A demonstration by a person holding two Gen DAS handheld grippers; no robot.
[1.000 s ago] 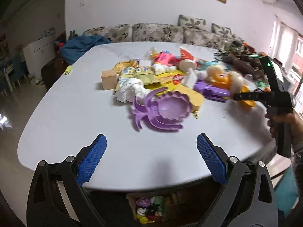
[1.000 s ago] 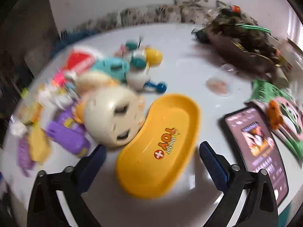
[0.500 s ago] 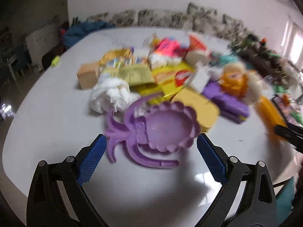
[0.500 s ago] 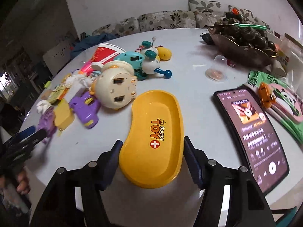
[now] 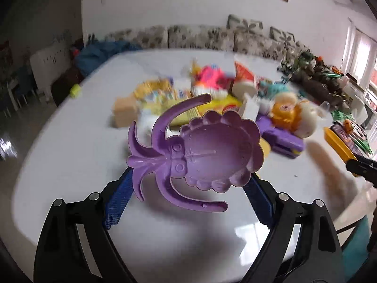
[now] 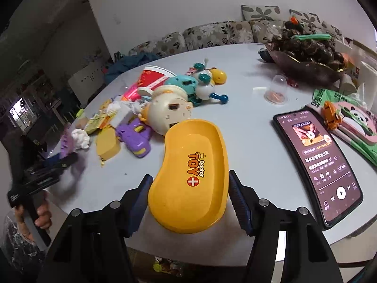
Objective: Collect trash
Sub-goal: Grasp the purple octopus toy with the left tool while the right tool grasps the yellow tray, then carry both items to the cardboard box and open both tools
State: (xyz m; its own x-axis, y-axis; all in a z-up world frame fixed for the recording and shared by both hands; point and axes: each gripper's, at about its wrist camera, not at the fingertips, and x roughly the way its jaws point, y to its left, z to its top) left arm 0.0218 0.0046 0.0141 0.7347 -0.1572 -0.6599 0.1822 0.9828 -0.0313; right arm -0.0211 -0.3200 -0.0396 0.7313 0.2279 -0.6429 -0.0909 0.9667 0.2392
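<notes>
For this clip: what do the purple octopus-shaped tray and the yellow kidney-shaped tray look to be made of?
Purple octopus-shaped tray: looks like rigid moulded plastic with a satin finish; it has a raised cross seam, moulded round eyes and a scalloped rim.
Yellow kidney-shaped tray: probably also moulded plastic, smooth and semi-gloss; it has a rolled rim, a soft sheen and a printed "Doctor TOY" logo.

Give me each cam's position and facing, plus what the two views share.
Left wrist: sits on the left gripper, looking forward and down across the white table at the purple octopus tray between its closing jaws; the right gripper's tip shows at right.
Right wrist: sits on the right gripper, looking down the table at the yellow kidney tray between its jaws; the left gripper and a hand show at left.
Shared: table, toy pile, purple toy car, floral sofa.
</notes>
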